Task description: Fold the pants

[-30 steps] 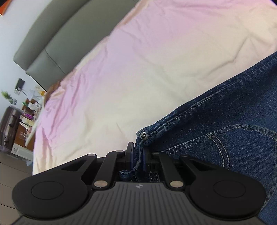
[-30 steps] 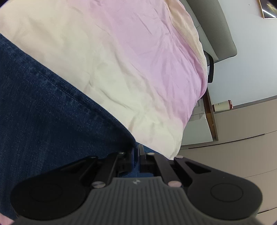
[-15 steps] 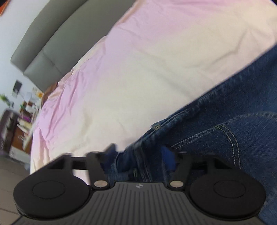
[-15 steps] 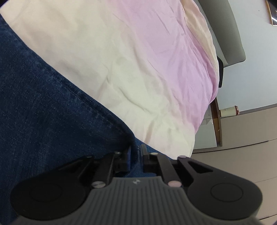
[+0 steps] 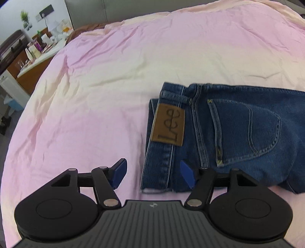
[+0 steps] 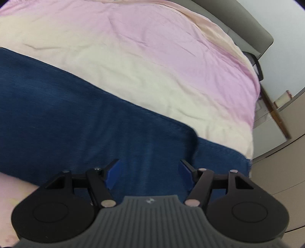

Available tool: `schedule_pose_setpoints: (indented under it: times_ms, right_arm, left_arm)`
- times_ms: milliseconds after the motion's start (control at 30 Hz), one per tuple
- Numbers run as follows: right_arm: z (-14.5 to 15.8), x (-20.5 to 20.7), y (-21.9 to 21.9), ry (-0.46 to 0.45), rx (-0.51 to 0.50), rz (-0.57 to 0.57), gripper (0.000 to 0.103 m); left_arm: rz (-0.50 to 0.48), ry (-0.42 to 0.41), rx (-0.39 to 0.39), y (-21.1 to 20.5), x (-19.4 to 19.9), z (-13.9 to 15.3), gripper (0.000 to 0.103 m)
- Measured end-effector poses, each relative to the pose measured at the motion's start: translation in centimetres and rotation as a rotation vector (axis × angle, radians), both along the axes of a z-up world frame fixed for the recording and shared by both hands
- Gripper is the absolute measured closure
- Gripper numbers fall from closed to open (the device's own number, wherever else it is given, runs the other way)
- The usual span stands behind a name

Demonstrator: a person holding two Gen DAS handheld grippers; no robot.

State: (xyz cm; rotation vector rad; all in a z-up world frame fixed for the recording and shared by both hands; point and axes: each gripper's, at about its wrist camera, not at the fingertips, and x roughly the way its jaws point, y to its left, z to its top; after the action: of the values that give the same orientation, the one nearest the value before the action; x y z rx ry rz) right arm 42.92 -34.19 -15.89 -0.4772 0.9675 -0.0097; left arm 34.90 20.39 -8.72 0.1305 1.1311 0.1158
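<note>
Dark blue jeans [image 5: 238, 133] lie folded lengthwise on the pink and cream bedsheet [image 5: 114, 76], back pocket and brown leather patch [image 5: 168, 125] facing up, waistband to the left. My left gripper [image 5: 152, 166] hovers over the waistband's near corner. Its jaws stand wide and are closing, with nothing pressed between the blue pads [image 5: 119, 171]. In the right wrist view the jeans' legs [image 6: 76, 114] run across the sheet [image 6: 152, 57]. My right gripper [image 6: 149, 164] hangs above them, jaws opening, clear of the denim.
A grey headboard [image 5: 85, 11] stands at the bed's far end. A cluttered side table [image 5: 38, 49] and a dark suitcase [image 5: 11, 45] sit left of the bed. In the right wrist view the bed's right edge meets beige cabinets [image 6: 286, 152].
Both grippers were shut on the jeans' edge a second ago. They have let go, opened wide and pulled up and away, and the jeans now lie on the sheet.
</note>
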Motion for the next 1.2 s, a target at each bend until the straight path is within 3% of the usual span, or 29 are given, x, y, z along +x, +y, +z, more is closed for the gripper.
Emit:
schedule_pose_setpoints:
  times_ms: [100, 200, 333, 400, 500, 600, 700, 767, 800, 833, 867, 900, 1000, 1133, 1200]
  right_arm:
    - [0.0, -4.0, 3.9, 0.026, 0.121, 0.056, 0.041]
    - [-0.1, -7.6, 8.2, 0.049, 0.263, 0.096, 0.05]
    - [-0.5, -11.1, 13.7, 0.071, 0.456, 0.181, 0.053]
    - [-1.3, -12.3, 16.9, 0.068, 0.492, 0.227, 0.054]
    - [-2.7, -12.5, 20.6, 0.087, 0.535, 0.244, 0.061]
    - [-3.5, -11.5, 23.1, 0.081, 0.539, 0.263, 0.061]
    - [-3.9, -10.1, 25.0, 0.086, 0.524, 0.286, 0.061]
    - [-4.2, -9.2, 26.0, 0.088, 0.508, 0.294, 0.071]
    - [-4.1, -8.7, 26.4, 0.086, 0.494, 0.297, 0.086]
    - [-4.1, -8.4, 26.6, 0.091, 0.486, 0.301, 0.09]
    - [-4.1, -8.2, 26.7, 0.105, 0.474, 0.31, 0.093]
    - [-3.9, -8.3, 26.7, 0.127, 0.462, 0.334, 0.095]
    - [-3.7, -9.2, 26.0, 0.186, 0.419, 0.413, 0.097]
    - [-6.6, -9.4, 24.9, 0.307, 0.41, 0.377, 0.103]
    - [-7.7, -9.9, 24.1, 0.3, 0.425, 0.369, 0.103]
  left_arm:
    - [-0.044, 0.05, 0.016, 0.9, -2.7, 0.7, 0.032]
    - [-0.074, 0.048, 0.031, 2.0, -4.7, 2.2, 0.032]
    - [-0.118, 0.038, -0.021, 3.2, -6.0, 2.4, 0.032]
    - [-0.098, 0.032, -0.041, 3.5, -6.2, 1.4, 0.032]
    - [-0.038, 0.018, -0.149, 4.5, -5.9, -0.5, 0.032]
    - [0.017, -0.015, -0.263, 5.6, -5.0, -1.8, 0.032]
    - [0.08, -0.038, -0.327, 6.3, -3.5, -3.2, 0.032]
    - [0.114, -0.02, -0.335, 6.5, -2.3, -4.7, 0.032]
    - [0.119, -0.008, -0.33, 6.4, -1.7, -5.4, 0.044]
    - [0.114, 0.01, -0.335, 6.3, -1.2, -6.1, 0.073]
    - [0.114, 0.02, -0.34, 6.2, -0.8, -6.6, 0.092]
    - [0.118, 0.023, -0.325, 5.9, -0.5, -7.0, 0.103]
    - [0.071, 0.031, -0.189, 4.6, 0.4, -7.9, 0.103]
    - [0.058, 0.052, -0.139, 3.9, 1.2, -9.2, 0.103]
    - [0.035, 0.056, -0.087, 3.1, 1.6, -9.5, 0.103]
